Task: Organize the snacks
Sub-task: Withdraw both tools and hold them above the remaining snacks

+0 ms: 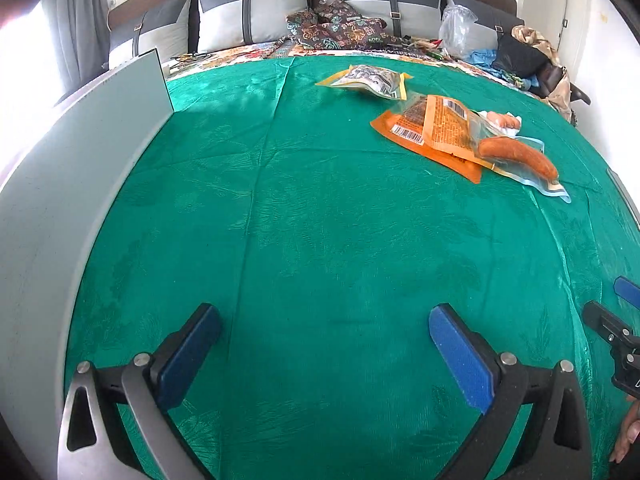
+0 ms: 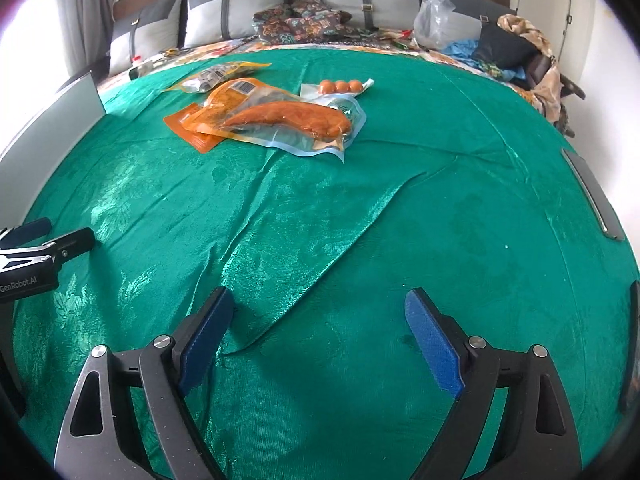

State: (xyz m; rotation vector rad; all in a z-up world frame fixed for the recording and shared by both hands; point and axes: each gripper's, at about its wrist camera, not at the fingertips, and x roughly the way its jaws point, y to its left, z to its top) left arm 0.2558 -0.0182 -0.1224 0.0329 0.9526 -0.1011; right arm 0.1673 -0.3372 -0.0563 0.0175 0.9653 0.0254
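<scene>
Left wrist view: the left gripper [image 1: 325, 330] hangs low over the green cloth [image 1: 304, 208], its blue-padded fingers [image 1: 460, 356] spread wide with nothing between them. Far ahead and to the right of it lies the snack pile: an orange barcode packet [image 1: 430, 126] with a clear vacuum pack holding a long sausage [image 1: 518, 158] overlapping its right side, and a small pack of round sausages [image 1: 506, 121] just behind. A yellow-edged clear packet [image 1: 370, 81] sits a little farther off, apart from the pile. A grey panel [image 1: 76, 168] runs along the gripper's left. The right gripper's tip [image 1: 612, 320] shows at the right edge.

Right wrist view: the right gripper [image 2: 320, 320] has its fingers apart and empty above a long crease in the cloth [image 2: 320, 216]. The snacks lie well ahead, slightly left: the sausage pack [image 2: 288, 120] on top of the orange packet [image 2: 200, 122], the round sausages [image 2: 341, 86] just behind, the yellow-edged packet [image 2: 218, 74] behind and left, touching the pile. The left gripper [image 2: 60, 236] pokes in from the left edge. Grey pillows [image 2: 208, 12] line the far end.
</scene>
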